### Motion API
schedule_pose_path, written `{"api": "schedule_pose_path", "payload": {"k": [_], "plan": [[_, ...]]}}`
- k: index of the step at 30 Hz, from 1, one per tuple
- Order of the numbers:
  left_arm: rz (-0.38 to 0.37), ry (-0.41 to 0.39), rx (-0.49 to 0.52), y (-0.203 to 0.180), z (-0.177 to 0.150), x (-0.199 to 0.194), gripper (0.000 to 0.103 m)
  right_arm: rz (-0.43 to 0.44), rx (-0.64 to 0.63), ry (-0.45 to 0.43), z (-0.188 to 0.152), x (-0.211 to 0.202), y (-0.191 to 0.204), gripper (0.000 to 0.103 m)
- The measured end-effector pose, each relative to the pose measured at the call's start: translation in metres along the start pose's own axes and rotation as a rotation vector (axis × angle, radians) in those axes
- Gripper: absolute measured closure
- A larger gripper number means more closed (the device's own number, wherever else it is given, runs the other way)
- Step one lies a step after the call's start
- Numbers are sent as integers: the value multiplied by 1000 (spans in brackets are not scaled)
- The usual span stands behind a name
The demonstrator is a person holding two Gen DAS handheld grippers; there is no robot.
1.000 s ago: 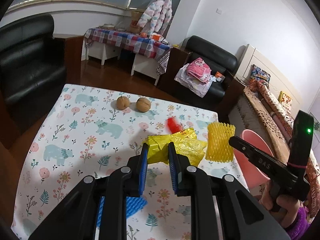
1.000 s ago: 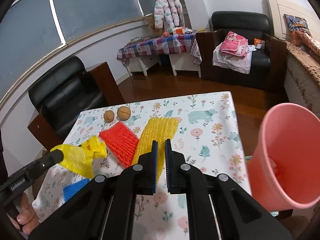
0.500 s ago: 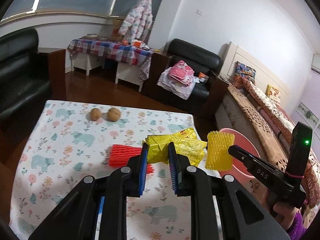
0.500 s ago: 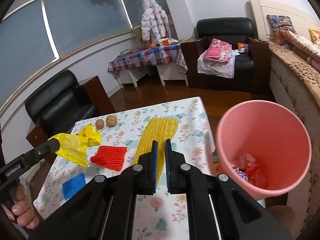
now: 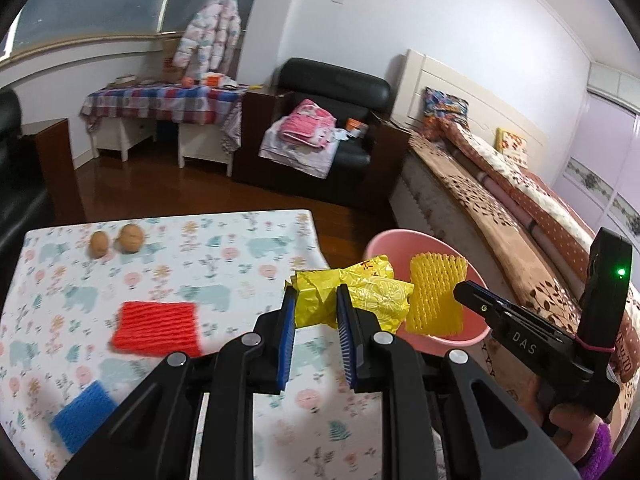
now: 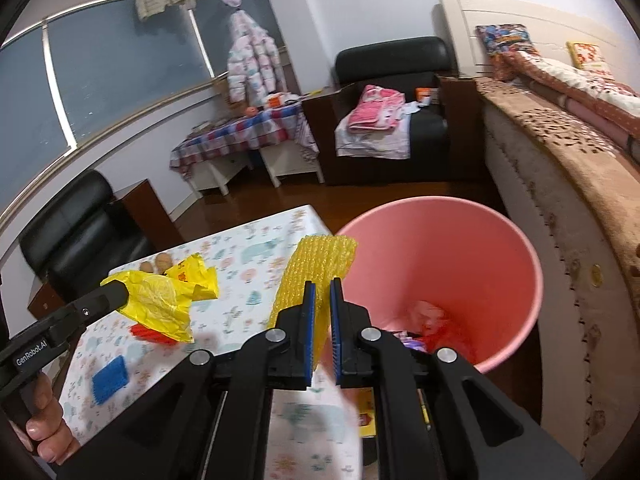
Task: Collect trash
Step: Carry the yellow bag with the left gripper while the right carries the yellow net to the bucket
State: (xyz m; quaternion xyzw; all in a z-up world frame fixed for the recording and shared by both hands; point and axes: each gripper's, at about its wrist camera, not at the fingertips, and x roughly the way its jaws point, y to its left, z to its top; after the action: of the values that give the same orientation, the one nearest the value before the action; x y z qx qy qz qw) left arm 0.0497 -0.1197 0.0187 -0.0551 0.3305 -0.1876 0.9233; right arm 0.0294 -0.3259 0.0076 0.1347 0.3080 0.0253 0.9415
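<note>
My left gripper is shut on a crumpled yellow plastic wrapper and holds it in the air at the table's right edge, next to the pink bin. It also shows in the right wrist view. My right gripper is shut on a yellow foam net, held beside the rim of the pink bin. The net also shows in the left wrist view. The bin holds red and pale scraps.
On the floral tablecloth lie a red foam net, a blue foam net and two brown round fruits. A long brown-covered bench runs right of the bin. Black armchairs stand behind.
Both grippers have moved right, off the table toward the pink bin, carrying the yellow wrapper and the yellow net. The bin now sits directly behind both held items.
</note>
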Motion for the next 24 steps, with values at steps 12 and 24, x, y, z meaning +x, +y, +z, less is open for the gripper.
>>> {"api": "schedule_pose_path", "payload": {"k": [12,24], "plan": [[-29,56,91,-48,4,48,84,-91,54,-10,4,-1,-49,95],[-52,100,144,-80,2,85,84,-135,84,6,2,6,-78,95]]}}
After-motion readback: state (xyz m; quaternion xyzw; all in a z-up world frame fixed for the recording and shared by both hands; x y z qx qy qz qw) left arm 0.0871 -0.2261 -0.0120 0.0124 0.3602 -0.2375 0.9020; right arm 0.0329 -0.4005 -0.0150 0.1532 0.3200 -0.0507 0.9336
